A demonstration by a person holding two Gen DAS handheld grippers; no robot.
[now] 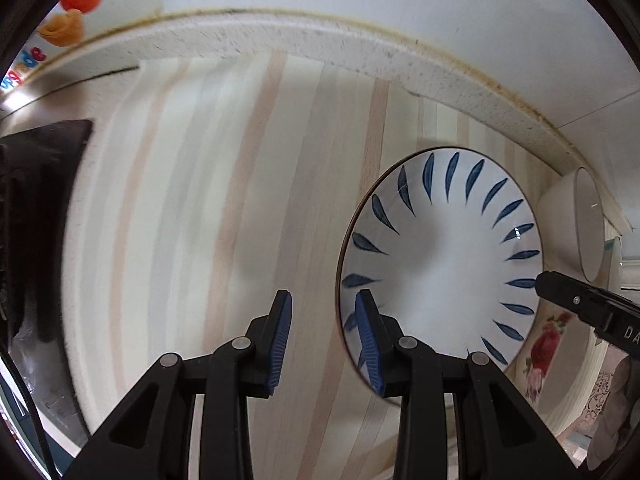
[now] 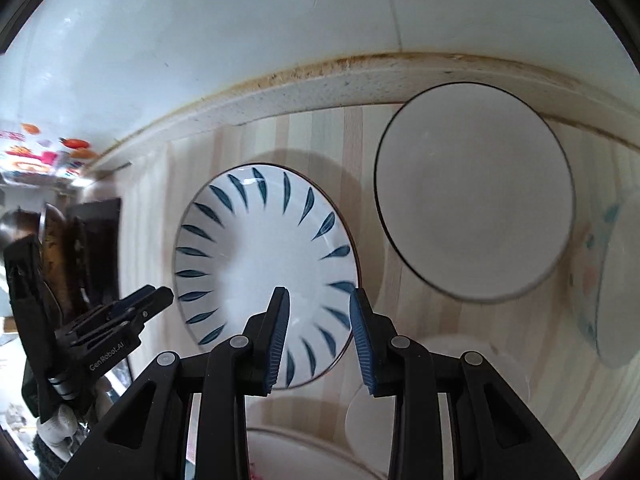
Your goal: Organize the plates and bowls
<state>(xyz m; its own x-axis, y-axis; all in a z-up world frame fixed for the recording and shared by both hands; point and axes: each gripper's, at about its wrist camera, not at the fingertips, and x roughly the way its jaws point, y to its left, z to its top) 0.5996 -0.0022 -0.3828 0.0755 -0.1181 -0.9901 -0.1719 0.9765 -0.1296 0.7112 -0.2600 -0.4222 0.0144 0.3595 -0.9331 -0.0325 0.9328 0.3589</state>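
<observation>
The left claw (image 1: 322,320) points almost straight down at the striped surface (image 1: 200,200). Its blue-padded fingers (image 1: 280,340) stand a little way apart with nothing between them; only bare surface shows in the gap. The blue-leaf plate (image 1: 440,260) lies flat just right of this claw, its near rim passing under the right-hand finger, though I cannot tell whether finger and rim touch. Beyond the plate, further right, a white bowl (image 1: 576,220) sits close to the raised back edge of the surface, and a floral plate (image 1: 548,344) peeks out below it. The black tip of the right claw (image 1: 560,286) reaches in from the right edge, over the leaf plate's far rim.

The right claw (image 2: 320,322) tilts steeply downward, not quite vertical. Its fingers (image 2: 362,340) are likewise slightly parted and hold nothing; they hang over the near right part of the blue-leaf plate (image 2: 260,248), with the plate's rim showing in the gap.

This view alone shows the white bowl (image 2: 476,192) from above, dark-rimmed and empty, ahead and to the right of the claw, apart from the leaf plate. It also shows the left claw (image 2: 148,300) from the side, low at the left beside the leaf plate's rim, and more pale crockery (image 2: 616,280) at the far right, blurred. Another white dish (image 2: 304,452) lies directly beneath the claw. The left view alone shows the orange ornaments (image 1: 76,4) on the wall far left.
</observation>
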